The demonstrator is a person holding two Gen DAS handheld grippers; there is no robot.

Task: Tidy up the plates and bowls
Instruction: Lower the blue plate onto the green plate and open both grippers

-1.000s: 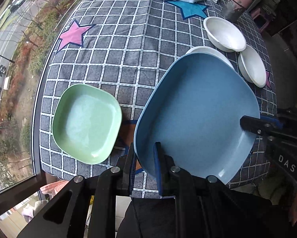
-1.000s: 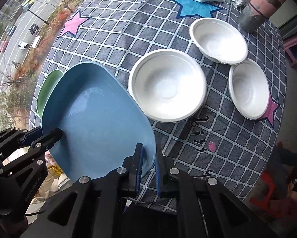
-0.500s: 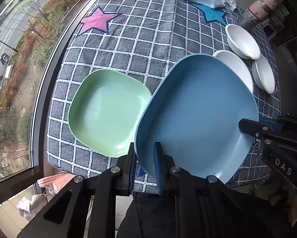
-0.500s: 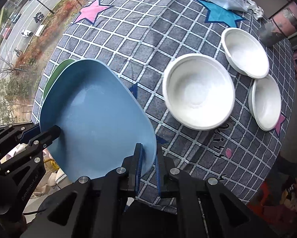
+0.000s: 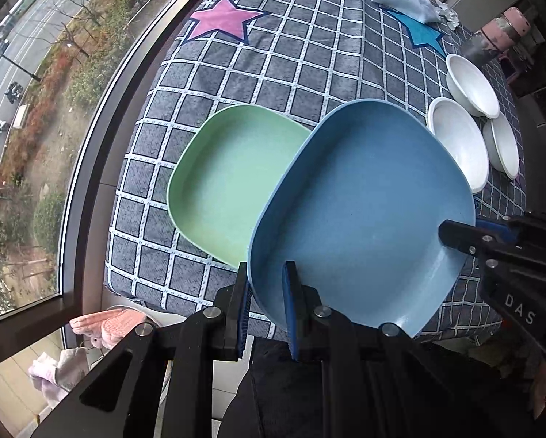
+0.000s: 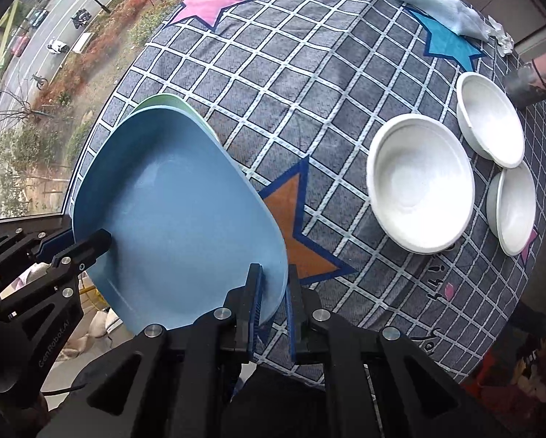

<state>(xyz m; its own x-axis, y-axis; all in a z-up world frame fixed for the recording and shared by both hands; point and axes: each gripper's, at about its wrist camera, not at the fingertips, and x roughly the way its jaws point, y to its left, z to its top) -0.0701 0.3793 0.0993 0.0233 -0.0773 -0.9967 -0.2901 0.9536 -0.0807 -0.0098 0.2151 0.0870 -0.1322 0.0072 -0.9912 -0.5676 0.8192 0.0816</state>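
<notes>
Both grippers' fingers [image 5: 289,303] tight on blue plate [image 5: 360,211] above checked, star-patched tablecloth [image 5: 273,58] beside window [image 5: 35,73].

the blue plate [image 6: 178,215] hides nearly all of the green plate [image 6: 163,100] in the right wrist view, and part of one white bowl [image 5: 455,138] in the left.

Your left tongs [image 5: 265,304] pinch the blue plate's [image 5: 360,215] near rim, holding it partly over the green plate [image 5: 229,179] near the counter's [image 5: 273,54] window-side edge.
</notes>
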